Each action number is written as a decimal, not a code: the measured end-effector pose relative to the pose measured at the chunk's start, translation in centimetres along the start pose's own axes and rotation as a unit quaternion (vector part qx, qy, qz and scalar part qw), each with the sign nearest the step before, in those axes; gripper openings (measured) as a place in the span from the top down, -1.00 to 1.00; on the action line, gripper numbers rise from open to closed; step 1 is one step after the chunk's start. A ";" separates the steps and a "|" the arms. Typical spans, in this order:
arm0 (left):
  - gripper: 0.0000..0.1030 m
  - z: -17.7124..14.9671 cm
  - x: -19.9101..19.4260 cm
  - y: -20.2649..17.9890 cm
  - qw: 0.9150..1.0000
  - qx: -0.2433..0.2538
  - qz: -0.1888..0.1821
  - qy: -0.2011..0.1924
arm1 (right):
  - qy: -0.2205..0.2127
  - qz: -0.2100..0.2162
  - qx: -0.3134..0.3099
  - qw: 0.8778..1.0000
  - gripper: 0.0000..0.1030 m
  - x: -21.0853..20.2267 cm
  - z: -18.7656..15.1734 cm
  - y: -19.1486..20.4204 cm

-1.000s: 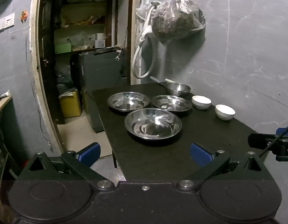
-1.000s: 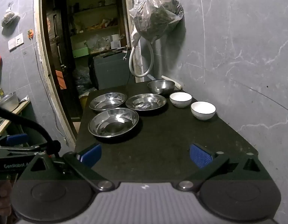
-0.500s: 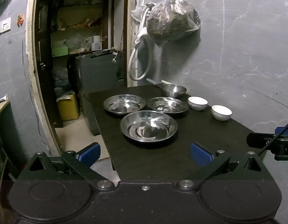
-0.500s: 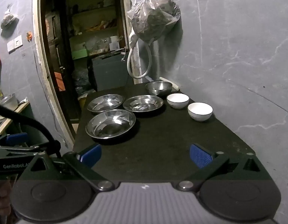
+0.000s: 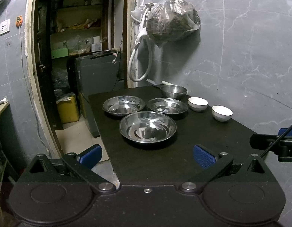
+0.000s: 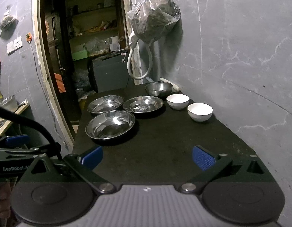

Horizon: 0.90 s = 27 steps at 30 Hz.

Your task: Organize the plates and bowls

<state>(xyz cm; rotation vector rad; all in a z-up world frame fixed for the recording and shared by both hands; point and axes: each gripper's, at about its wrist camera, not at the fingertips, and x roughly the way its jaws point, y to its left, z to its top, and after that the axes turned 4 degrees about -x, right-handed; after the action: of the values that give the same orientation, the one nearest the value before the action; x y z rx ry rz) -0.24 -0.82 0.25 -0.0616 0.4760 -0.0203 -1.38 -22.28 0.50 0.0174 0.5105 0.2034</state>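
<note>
Three steel plates rest on a black table point(image 5: 165, 160): a near plate point(image 5: 147, 129) point(image 6: 110, 124), a far left plate point(image 5: 123, 105) point(image 6: 105, 104) and a far right plate point(image 5: 167, 106) point(image 6: 142, 104). Behind them stands a steel bowl point(image 5: 174, 91) point(image 6: 158, 88). Two white bowls, one farther point(image 5: 197, 103) point(image 6: 177, 101) and one nearer point(image 5: 222, 113) point(image 6: 200, 111), line the right side. My left gripper point(image 5: 147, 156) hangs open over the table's front left corner, holding nothing. My right gripper point(image 6: 147, 157) is open and empty above the near edge.
A grey wall runs along the table's right side, with a filled plastic bag point(image 5: 171, 23) and a white hose point(image 5: 140, 64) hanging above the far end. An open doorway point(image 5: 77, 56) with shelves and a yellow can point(image 5: 67, 107) lies left. Floor drops off left of the table.
Both grippers have pulled back slightly from the table, so the dishes look a little smaller and farther. Nothing on the table has moved.
</note>
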 end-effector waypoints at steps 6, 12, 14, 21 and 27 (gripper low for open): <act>-0.99 0.0 0.0 0.0 1.000 0.000 0.000 -0.001 | 0.000 0.000 0.000 1.000 -1.00 0.0 0.0 0.0; -0.99 0.0 0.0 -0.1 1.000 0.000 0.001 0.000 | -0.001 -0.001 0.003 1.000 -1.00 -0.1 0.0 -0.2; -0.99 0.1 0.0 -0.1 1.000 0.000 0.001 0.000 | -0.001 -0.001 0.003 1.000 -1.00 -0.2 -0.1 -0.4; -0.99 0.0 -0.1 -0.3 1.000 0.001 0.000 0.000 | -0.001 -0.001 0.004 1.000 -1.00 -0.3 -0.2 -0.4; -0.99 -0.4 -0.2 -0.8 1.000 0.003 0.001 0.002 | 0.002 -0.001 0.006 1.000 -1.00 -0.4 -0.4 -0.9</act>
<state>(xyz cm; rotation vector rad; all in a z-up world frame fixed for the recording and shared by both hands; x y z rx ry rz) -0.62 -1.59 0.07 -0.0562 0.4793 -0.0200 -1.70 -23.28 0.31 0.0280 0.5149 0.1979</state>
